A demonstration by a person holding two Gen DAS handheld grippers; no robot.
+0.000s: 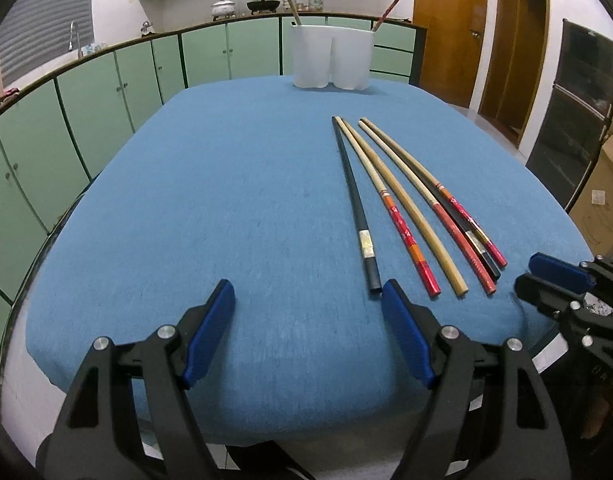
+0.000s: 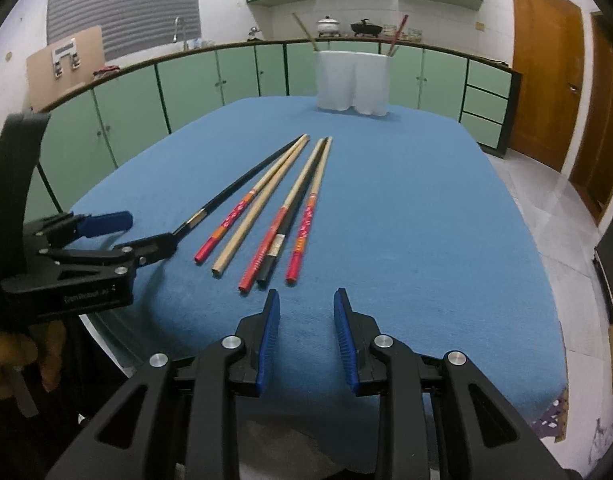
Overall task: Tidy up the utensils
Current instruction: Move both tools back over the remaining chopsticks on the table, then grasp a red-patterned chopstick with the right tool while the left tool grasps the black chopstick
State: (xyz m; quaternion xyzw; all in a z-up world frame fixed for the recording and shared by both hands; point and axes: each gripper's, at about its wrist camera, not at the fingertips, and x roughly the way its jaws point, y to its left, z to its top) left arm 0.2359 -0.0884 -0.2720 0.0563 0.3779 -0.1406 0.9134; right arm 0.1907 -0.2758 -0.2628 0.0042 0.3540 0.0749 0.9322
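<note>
Right wrist view, left gripper (image 2: 146, 236) spread, hiding black chopstick (image 2: 234, 188) end, right gripper (image 2: 306, 300) spread.

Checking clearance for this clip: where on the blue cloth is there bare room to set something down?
Free: the wide patch left of the black chopstick, from the left gripper back to the white holder; also the strip right of the chopstick row, ahead of the right gripper. Crowded: the row itself, near both grippers.
</note>
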